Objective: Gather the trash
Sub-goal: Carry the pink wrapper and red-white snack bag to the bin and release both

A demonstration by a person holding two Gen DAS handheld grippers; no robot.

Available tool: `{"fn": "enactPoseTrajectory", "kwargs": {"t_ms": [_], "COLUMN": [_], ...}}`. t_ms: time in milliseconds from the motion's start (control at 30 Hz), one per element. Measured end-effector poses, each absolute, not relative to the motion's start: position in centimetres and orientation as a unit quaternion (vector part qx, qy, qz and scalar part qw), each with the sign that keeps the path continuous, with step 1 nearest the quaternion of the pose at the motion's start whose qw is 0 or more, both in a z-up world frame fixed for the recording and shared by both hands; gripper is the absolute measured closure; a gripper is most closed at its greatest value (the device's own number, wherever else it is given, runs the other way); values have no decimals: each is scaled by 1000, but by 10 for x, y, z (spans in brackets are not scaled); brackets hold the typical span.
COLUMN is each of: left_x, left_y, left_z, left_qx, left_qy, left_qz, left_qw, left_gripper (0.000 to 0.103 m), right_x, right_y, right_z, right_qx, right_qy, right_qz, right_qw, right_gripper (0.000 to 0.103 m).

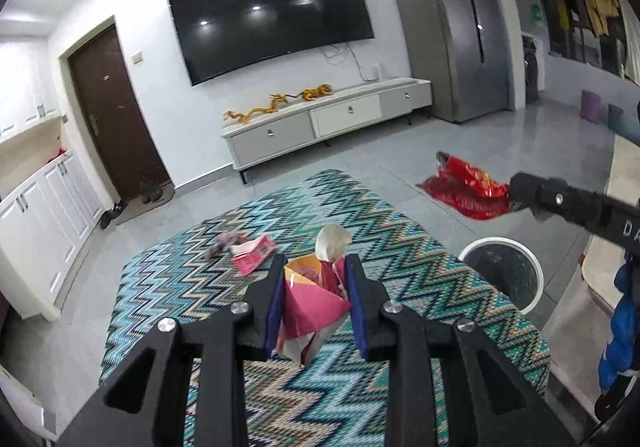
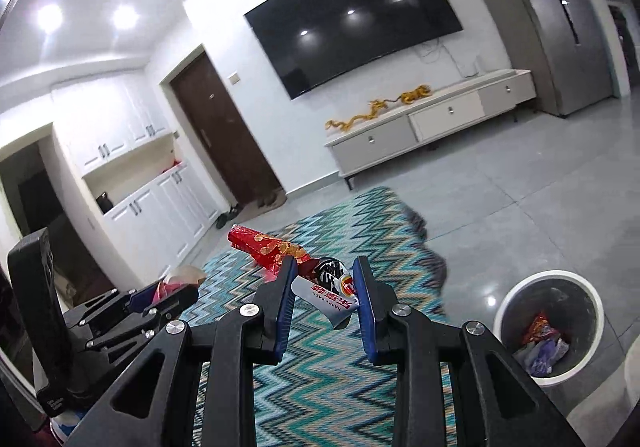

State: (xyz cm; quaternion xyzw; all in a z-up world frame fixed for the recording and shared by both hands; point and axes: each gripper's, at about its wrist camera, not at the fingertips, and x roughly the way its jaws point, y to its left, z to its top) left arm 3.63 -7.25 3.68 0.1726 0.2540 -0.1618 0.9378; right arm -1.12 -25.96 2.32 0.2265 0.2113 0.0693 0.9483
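A crumpled pink paper wad (image 1: 310,301) is clamped between the left tongs (image 1: 314,287), and a foil snack wrapper (image 2: 320,283) is pinched in the right tongs (image 2: 326,287). Both are judged light, soft and crushable, the foil slippery, so bunched folds are best gripped. Further scraps (image 1: 250,251) lie ahead on the zigzag-covered tabletop (image 1: 400,239), with the bin (image 2: 548,331) right of the right tongs.

Wall television (image 1: 270,13), zigzag rug (image 1: 400,247), seemingly tiled floor (image 1: 360,163).

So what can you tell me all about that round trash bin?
The trash bin is round with a thick white rim and dark inside, standing upright and open on the grey tile floor, just off the zigzag rug's edge. Inside lie some crumpled wrappers, one orange-red, others pale and purplish. Neither gripper touches it.
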Motion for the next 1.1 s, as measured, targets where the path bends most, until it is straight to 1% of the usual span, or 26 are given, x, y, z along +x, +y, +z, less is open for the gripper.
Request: {"fn": "enactPoseTrajectory", "kwargs": {"t_ms": [200,500,767,867,1100], "left_x": [47,72,113,130,158], "left_y": [-119,-208,-285,-308,-343], "left_z": [27,-11,-62,-77,-93], "left_qx": [195,219,217,199,158], "left_qy": [260,297,361,384,413], "left_qz": [-195,-262,-330,-353,-391], "left_qw": [925,892,845,830,807], "left_gripper": [76,76,75,74,74], "right_x": [-16,-16,11,27,58], "right_y": [-302,-377,-432,-445,-469], "right_z": [16,-13,-65,-88,-119], "right_qx": [236,258,271,275,275], "right_qy": [202,221,279,304,338], "right_qz": [22,-68,-148,-168,-192], "right_qw": [950,938,909,896,879], "right_gripper": [75,75,75,75,74]}}
